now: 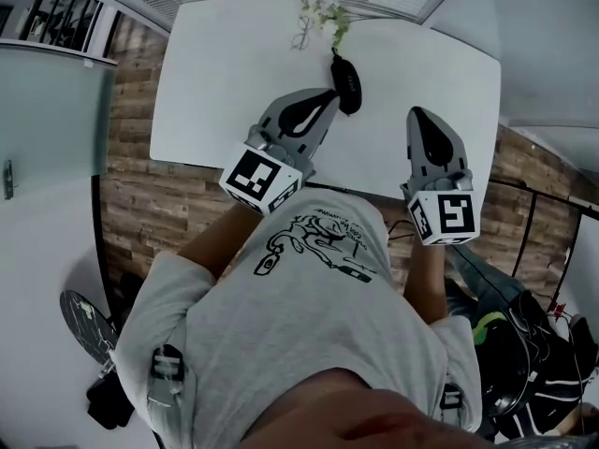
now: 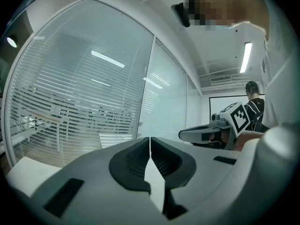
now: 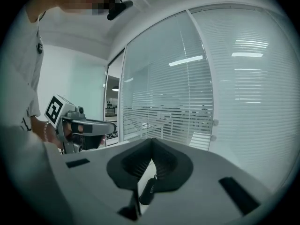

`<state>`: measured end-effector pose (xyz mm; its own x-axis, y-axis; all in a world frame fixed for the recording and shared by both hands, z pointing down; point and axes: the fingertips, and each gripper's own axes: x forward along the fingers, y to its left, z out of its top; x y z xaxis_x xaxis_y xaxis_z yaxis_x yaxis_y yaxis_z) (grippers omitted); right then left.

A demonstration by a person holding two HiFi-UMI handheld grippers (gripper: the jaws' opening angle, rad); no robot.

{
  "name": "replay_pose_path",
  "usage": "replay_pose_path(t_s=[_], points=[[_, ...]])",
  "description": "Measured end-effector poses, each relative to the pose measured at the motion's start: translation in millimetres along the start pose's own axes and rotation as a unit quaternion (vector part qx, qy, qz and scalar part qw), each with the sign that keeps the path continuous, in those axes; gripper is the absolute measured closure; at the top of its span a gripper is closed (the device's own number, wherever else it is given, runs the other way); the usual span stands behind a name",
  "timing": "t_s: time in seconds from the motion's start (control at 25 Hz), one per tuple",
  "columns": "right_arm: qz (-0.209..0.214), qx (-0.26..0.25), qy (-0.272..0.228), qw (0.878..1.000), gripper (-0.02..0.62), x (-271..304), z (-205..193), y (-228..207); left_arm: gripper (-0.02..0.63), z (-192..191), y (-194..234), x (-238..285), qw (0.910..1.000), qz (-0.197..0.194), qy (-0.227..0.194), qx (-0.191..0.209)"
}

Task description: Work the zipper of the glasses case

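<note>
The black glasses case (image 1: 347,84) lies on the white table (image 1: 225,82), just below a small plant. My left gripper (image 1: 329,96) is held above the table's near side with its tip close to the case's left side; whether they touch is unclear. In the left gripper view its jaws (image 2: 150,142) are shut with nothing between them. My right gripper (image 1: 418,113) hovers to the right of the case, well apart from it. Its jaws (image 3: 151,143) are shut too, and through the slit below them a small black item (image 3: 147,191), probably the case, shows on the white tabletop.
A small plant with pale flowers (image 1: 323,15) stands at the table's far edge. Glass walls with blinds (image 2: 84,102) surround the room. Bags and cables (image 1: 533,344) lie on the floor at the right, and a dark object (image 1: 89,330) at the left.
</note>
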<state>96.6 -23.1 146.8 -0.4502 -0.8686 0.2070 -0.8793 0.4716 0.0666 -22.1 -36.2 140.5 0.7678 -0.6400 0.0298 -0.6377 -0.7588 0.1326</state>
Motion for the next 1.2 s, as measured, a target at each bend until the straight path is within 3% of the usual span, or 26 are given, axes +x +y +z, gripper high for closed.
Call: replay_pose_path(t_s=[0.6,1.2], points=[[0.015,0.003,-0.043,0.999,0.588,-27,61,31,0.583,54,-23,-23,0.9994,-0.012,-0.032,0.003],[0.017,0.003,-0.065,0.998,0.591,-34,79,39,0.583,66,-24,-24,0.9988,-0.02,-0.045,0.003]])
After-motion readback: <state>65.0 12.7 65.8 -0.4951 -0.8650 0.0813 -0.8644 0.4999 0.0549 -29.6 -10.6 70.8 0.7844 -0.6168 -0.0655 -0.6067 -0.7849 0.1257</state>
